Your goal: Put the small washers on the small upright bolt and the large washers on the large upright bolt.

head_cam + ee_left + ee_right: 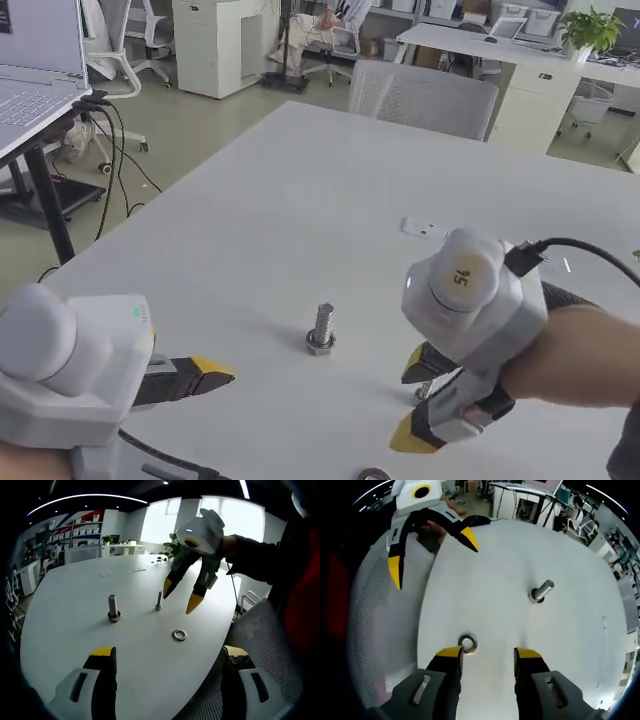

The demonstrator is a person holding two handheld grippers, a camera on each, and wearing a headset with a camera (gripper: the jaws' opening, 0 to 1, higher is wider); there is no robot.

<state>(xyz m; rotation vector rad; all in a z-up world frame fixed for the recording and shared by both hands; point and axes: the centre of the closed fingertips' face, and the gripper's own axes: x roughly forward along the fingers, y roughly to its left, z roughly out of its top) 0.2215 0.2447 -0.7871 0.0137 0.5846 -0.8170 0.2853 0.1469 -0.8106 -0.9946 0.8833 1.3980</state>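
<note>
A large upright bolt [320, 330] [113, 609] [541, 591] stands mid-table. A thinner small bolt [158, 601] stands to its right, just by the right gripper's tips. One steel washer [179, 634] [467, 643] [373, 475] lies flat near the table's front edge. My right gripper [489, 653] [412, 400] [181, 595] is open and hangs low over the table, its left jaw tip right beside the washer, with nothing between the jaws. My left gripper [169, 652] [431, 555] is open and empty at the near left, apart from both bolts.
The white table [300, 200] ends just below the grippers. A small white tag [420, 228] lies farther back on it. A grey mesh chair [425, 95] stands at the far edge. A laptop [30, 60] sits on a stand to the left.
</note>
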